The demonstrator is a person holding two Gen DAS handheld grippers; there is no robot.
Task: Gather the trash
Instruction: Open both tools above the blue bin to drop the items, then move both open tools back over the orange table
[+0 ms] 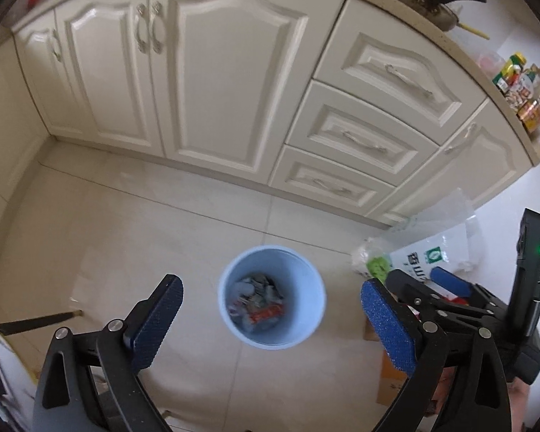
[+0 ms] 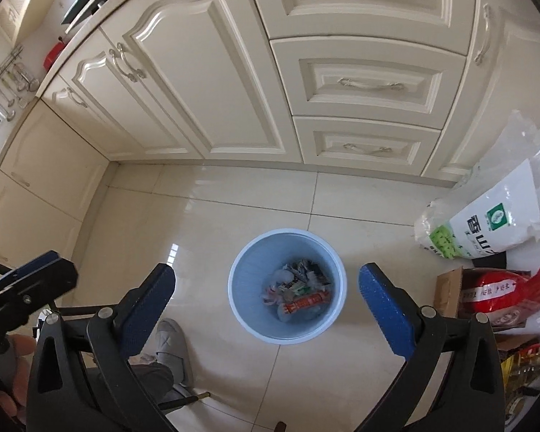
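Between both pairs of fingers, ahead and below on the floor: bin (image 1: 271,297), upright, trash (image 1: 257,306) inside. Left fingers (image 1: 271,324) spread wide, empty, framing the bin. Right fingers (image 2: 266,313) equally wide, empty, bin centred in the gap. Neither hand clearly nearer; round rim, so no long axis.

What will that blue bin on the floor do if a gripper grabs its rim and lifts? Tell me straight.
The blue bin looks like thin plastic, so its rim may flex under a one-sided pinch. The trash only covers its bottom, so it is probably light. Lifted by one side it would likely tilt; its smooth wall may slip.
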